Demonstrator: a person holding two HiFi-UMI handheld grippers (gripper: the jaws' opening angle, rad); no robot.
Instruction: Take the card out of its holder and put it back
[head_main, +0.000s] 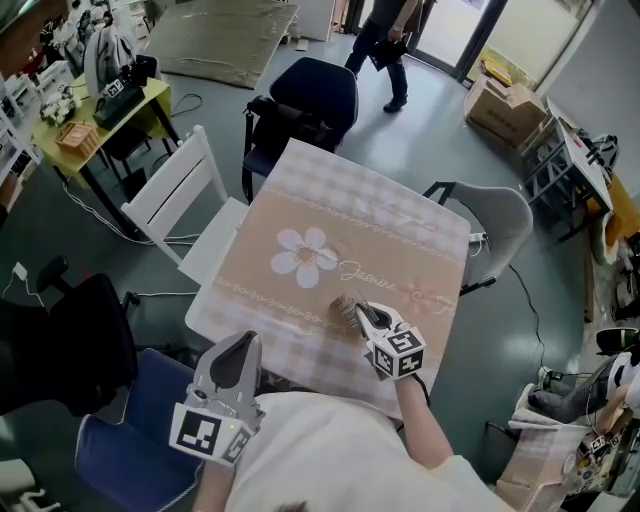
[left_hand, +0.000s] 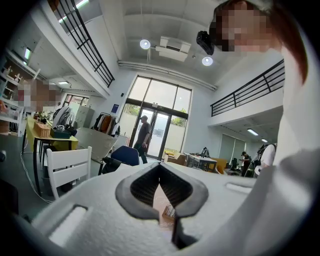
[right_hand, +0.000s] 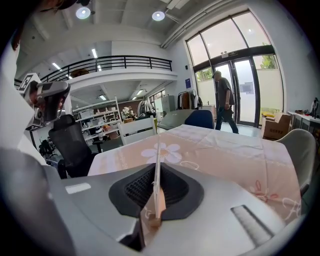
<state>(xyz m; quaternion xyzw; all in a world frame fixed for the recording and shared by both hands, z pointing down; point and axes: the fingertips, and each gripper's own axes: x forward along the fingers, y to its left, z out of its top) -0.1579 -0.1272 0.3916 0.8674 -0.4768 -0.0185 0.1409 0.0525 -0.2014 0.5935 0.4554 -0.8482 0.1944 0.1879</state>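
Clamping the right gripper (head_main: 360, 313) tight on the card (right_hand: 157, 172), seen edge-on in the right gripper view and sticking up out of the pads (right_hand: 137, 187). Holding it just below and right of the white flower print (head_main: 303, 255), tip down by a small beige thing (head_main: 344, 305) there, probably the holder but too small to call. Holding the left gripper (head_main: 242, 348) well below-left of the flower, off the table (head_main: 420, 235) edge by the body, jaws together on nothing, so not pinning anything down. Guessing about halfway lol: gripping part sorted, card possibly already lifting free, sliding it back in not done yet. Not seeing card and holder clearly apart anywhere though, so not betting on it.
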